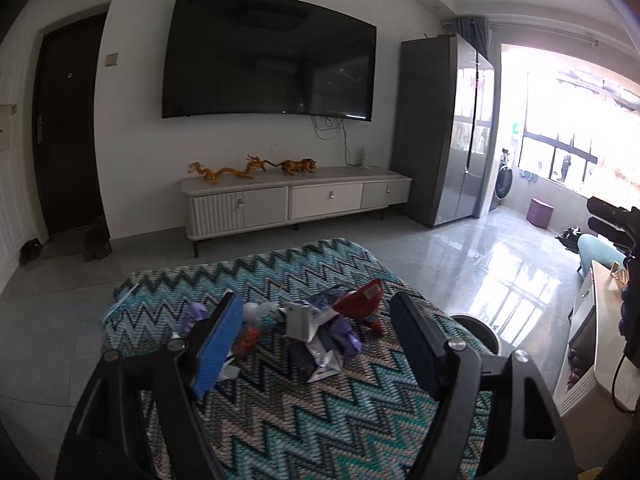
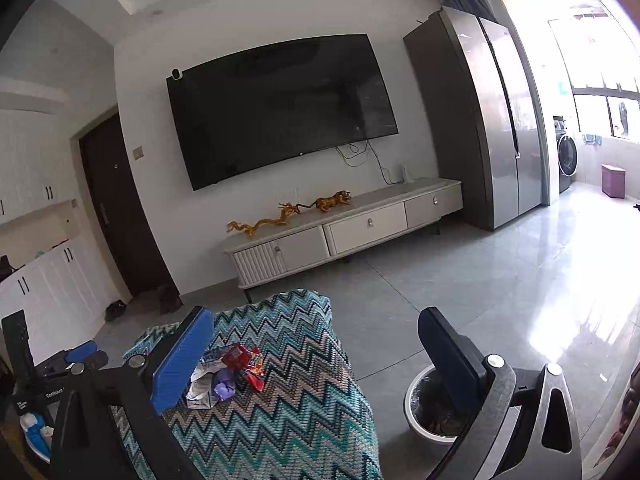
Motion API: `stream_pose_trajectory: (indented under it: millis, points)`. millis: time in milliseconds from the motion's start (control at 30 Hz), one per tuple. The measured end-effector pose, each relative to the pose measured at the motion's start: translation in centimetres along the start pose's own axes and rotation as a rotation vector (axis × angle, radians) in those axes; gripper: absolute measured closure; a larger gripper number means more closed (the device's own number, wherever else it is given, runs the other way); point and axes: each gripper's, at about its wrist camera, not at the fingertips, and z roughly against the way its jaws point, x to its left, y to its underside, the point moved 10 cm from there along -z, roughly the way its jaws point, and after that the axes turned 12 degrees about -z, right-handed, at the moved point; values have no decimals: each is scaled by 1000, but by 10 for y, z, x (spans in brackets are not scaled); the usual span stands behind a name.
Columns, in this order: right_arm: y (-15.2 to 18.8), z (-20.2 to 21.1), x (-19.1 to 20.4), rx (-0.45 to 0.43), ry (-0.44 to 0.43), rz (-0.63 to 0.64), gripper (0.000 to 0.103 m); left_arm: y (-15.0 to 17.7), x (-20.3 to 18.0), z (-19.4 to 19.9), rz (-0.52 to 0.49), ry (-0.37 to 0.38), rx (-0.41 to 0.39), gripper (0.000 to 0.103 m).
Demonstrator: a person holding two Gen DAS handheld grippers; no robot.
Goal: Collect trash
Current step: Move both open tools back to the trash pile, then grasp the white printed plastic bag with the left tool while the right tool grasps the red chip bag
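A pile of crumpled wrappers [image 1: 320, 330] lies on a table with a teal zigzag cloth [image 1: 280, 408]: a red packet [image 1: 362, 304], silver foil and purple pieces. My left gripper [image 1: 316, 340] is open, with the pile between its blue-padded fingers. The pile also shows in the right wrist view [image 2: 230, 376], on the cloth [image 2: 288, 420]. My right gripper [image 2: 316, 360] is open and empty, to the right of the pile. A white trash bin [image 2: 416, 420] with a liner stands on the floor to the right of the table; its rim also shows in the left wrist view [image 1: 476, 326].
A white TV cabinet [image 1: 296, 200] with gold dragon figures stands at the far wall under a large TV [image 1: 268, 56]. A steel fridge [image 1: 452, 132] stands to the right. Grey tiled floor [image 2: 500, 280] surrounds the table. The other gripper [image 2: 80, 356] shows at the left.
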Motion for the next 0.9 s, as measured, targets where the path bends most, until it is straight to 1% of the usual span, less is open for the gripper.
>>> stream_pose_trajectory:
  millis: [67, 200, 367, 467, 533, 733, 800, 900]
  points:
    - [4, -6, 10, 9, -8, 12, 0, 12, 22, 9, 0, -47, 2, 28]
    - [17, -21, 26, 42, -27, 25, 0, 38, 59, 18, 27, -112, 24, 28]
    - [35, -52, 34, 108, -39, 33, 0, 76, 85, 6, 61, -148, 94, 28]
    - [48, -74, 36, 157, -46, 38, 0, 94, 92, -9, 82, -144, 141, 28]
    - [57, -88, 39, 189, -57, 46, 0, 98, 91, -21, 82, -134, 159, 28]
    - [89, -138, 53, 292, -97, 94, 0, 102, 77, -67, 24, -99, 211, 29]
    - [102, -157, 59, 331, -109, 118, 0, 106, 75, -87, 15, -98, 240, 29]
    - [119, -185, 67, 381, -125, 164, 0, 117, 78, -111, 26, -105, 282, 35]
